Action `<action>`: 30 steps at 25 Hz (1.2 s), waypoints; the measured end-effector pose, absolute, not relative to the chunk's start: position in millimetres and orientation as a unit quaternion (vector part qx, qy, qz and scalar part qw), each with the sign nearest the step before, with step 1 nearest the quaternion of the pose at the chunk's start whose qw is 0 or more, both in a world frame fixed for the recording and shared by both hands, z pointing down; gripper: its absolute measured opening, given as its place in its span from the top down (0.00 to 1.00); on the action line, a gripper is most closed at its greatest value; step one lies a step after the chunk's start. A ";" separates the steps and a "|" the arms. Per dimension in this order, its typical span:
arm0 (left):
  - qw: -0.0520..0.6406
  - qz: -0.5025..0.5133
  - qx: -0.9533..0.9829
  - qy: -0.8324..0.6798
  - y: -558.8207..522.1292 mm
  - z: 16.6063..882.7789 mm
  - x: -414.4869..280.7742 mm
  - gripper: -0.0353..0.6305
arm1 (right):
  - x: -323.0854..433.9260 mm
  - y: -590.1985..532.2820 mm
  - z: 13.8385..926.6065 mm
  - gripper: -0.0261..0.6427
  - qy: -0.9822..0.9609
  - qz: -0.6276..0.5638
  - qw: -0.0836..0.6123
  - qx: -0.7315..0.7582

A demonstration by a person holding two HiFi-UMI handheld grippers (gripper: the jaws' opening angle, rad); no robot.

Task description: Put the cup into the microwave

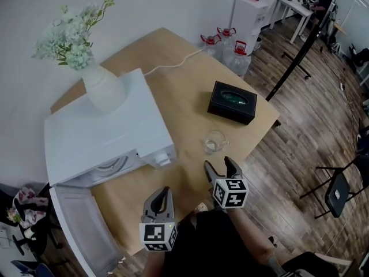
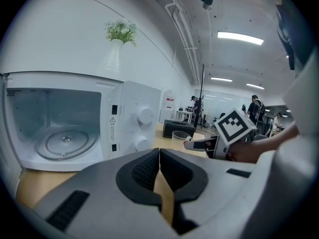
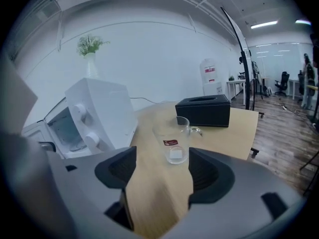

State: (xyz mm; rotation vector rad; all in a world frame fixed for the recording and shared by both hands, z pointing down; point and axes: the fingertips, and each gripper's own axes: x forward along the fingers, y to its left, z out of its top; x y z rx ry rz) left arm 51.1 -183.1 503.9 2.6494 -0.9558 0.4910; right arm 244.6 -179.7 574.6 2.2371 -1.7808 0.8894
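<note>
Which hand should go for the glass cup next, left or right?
Right. The right tool is open and points straight at the cup, which stands just ahead of its jaws on the table. The left tool is shut and faces the open microwave, with the cup off to its side.

Clear glass cup, glossy white microwave, matt wood-grain table, matt black box

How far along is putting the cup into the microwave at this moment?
Done: the microwave has its door open and its turntable bare. In hand: the right gripper, jaws apart, is lined up on the glass cup, which stands ungripped on the table just ahead. The left gripper is shut and empty. Left: grip the cup and set it inside.
</note>
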 end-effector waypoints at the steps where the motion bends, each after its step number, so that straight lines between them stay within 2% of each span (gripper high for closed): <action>1: 0.141 0.171 0.916 -0.333 -184.0 504.4 50.0 0.94 | 247.4 -183.0 577.1 0.53 -0.589 0.294 0.076 0.749; 15: 0.150 0.183 0.900 -0.367 -197.2 509.1 34.7 0.94 | 269.9 -221.2 605.6 0.47 -0.558 0.282 0.094 0.774; 30: 0.154 0.200 0.880 -0.403 -201.3 516.3 16.4 0.94 | 287.7 -249.5 609.0 0.47 -0.510 0.226 0.079 0.826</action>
